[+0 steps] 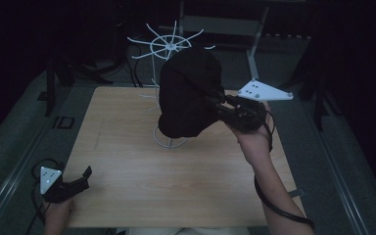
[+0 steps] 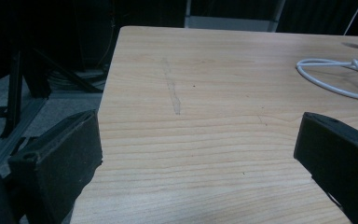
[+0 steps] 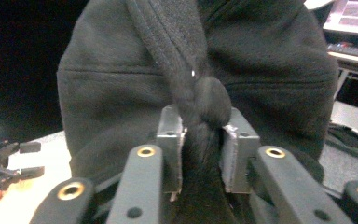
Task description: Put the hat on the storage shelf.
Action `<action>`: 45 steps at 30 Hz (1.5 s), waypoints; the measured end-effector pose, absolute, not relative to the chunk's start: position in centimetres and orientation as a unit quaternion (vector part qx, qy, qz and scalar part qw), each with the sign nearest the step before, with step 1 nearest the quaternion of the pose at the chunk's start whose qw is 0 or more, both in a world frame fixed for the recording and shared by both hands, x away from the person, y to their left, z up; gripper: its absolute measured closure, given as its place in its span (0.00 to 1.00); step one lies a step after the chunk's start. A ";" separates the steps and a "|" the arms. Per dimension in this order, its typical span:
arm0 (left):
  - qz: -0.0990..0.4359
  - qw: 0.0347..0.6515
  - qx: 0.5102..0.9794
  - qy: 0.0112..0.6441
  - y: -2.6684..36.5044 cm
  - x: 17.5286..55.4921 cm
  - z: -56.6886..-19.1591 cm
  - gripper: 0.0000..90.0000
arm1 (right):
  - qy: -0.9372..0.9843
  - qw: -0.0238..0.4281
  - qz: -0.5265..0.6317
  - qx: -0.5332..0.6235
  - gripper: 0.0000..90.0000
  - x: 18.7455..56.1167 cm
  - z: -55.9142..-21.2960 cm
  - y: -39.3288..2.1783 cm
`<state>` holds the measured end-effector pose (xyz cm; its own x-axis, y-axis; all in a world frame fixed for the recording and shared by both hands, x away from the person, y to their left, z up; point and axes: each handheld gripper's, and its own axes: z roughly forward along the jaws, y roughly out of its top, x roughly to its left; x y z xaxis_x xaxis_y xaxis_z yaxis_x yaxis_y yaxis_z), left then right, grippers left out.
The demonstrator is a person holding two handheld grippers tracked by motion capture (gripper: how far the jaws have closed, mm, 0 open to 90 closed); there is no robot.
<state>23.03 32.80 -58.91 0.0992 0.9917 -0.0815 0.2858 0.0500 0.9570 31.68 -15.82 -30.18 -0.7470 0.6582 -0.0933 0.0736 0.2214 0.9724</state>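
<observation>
Right gripper (image 1: 221, 104): raised above the far right part of the light wooden desk (image 1: 176, 181). Jaws clenched on a bunched fold of the black fabric cap (image 1: 188, 95); fold pinched between the two metal-faced pads (image 3: 170, 135) in the right gripper view. Grey three-cornered plate (image 1: 264, 91) on top, black cable (image 1: 274, 205) trailing along the forearm.

Black fabric cap: held in the air, in front of the white wire stand (image 1: 169, 46). Upper spokes of the white wire stand visible above the cap, round base ring (image 1: 169, 143) resting on the desk below it. Contact between cap and stand: cannot tell.

Left gripper (image 1: 85, 176): low at the near left corner of the desk, well apart from the cap. Jaws released, spread wide, nothing between them; bare wood grain between them in the left gripper view. Base ring of the stand (image 2: 335, 79) at the upper right of that view.
</observation>
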 end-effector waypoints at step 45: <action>0.380 0.466 0.575 0.554 32.8 23.0 -58.9 0.02 | 0.756 0.278 0.489 0.335 0.16 34.1 -44.9 -24.3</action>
<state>23.01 32.79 -58.92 0.0961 0.9921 -0.0801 0.2829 0.0500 0.9578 34.07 -24.33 -44.89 -0.6216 0.7777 -0.0935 0.2344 0.2986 0.9251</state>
